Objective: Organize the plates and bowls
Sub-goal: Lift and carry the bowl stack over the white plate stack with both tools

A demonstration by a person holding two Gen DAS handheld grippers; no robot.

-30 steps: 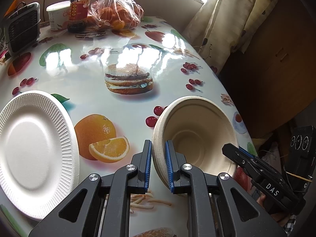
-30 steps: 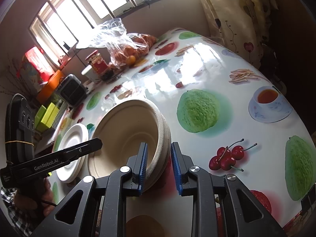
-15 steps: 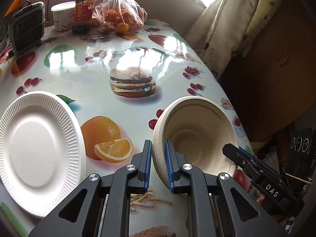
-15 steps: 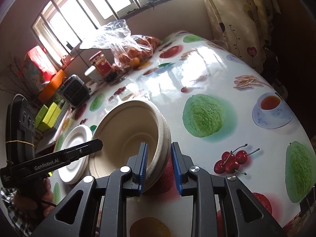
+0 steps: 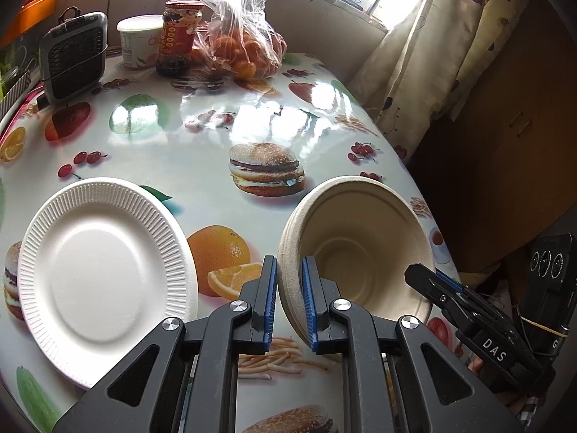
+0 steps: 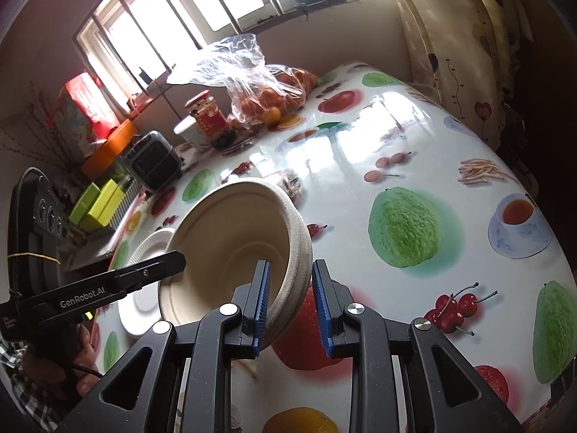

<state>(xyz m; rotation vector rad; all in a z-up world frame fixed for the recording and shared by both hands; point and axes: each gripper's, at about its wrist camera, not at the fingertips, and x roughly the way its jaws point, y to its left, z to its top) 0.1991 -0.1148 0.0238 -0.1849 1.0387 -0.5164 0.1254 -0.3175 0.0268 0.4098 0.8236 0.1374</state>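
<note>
Kitchen table (image 5: 202, 151) under glossy fruit-print cloth, window behind, curtain at right. White plate (image 5: 97, 274) flat on table, left of bowl. Beige bowl stack (image 5: 364, 252) tilted, clear of table, gripped from both sides. Left gripper (image 5: 288, 299) angled down, jaws clamped on near-left rim. Right gripper (image 6: 290, 303) angled down, jaws clamped on opposite rim. Bagged oranges (image 5: 245, 47), jar (image 5: 178, 36) at far edge.

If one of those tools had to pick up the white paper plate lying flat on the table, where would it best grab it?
Probably by the ribbed rim of the white paper plate, at its near edge, which seems to reach about the table's edge. The plate lies flat and shallow, so only its rim offers something to pinch: one finger slid under, one on top, coming in low from the side.
</note>
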